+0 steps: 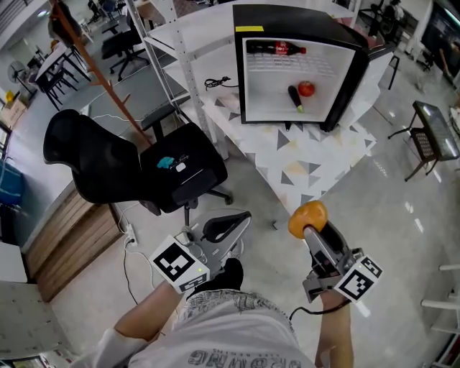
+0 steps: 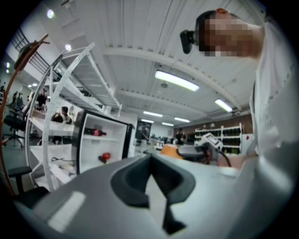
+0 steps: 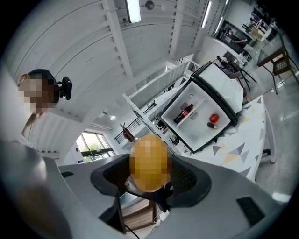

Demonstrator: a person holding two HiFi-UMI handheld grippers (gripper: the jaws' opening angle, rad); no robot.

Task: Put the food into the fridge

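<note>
Pinched between the jaws of the right gripper [image 3: 149,176] is a round orange-yellow piece of food [image 3: 149,158], which fills the gap from one dark pad to the other and bulges out past the tips. In the head view this gripper [image 1: 309,228] is held low at the person's right side, above the grey floor, with the food [image 1: 307,218] at its front end. It is well apart from the fridge.

The left gripper [image 2: 154,186] has its jaws drawn together, with only a thin sliver of light between the pads and nothing in them. In the head view it [image 1: 227,227] hangs low on the person's left, near a black office chair [image 1: 108,162].

The small black fridge [image 1: 302,18] stands open on a white table with a triangle pattern [image 1: 309,154], its white inside facing the person. A cola bottle [image 1: 277,49] lies on its side on the upper shelf. On the lower level a red round fruit [image 1: 307,88] sits just beside a dark eggplant [image 1: 295,98].
</note>
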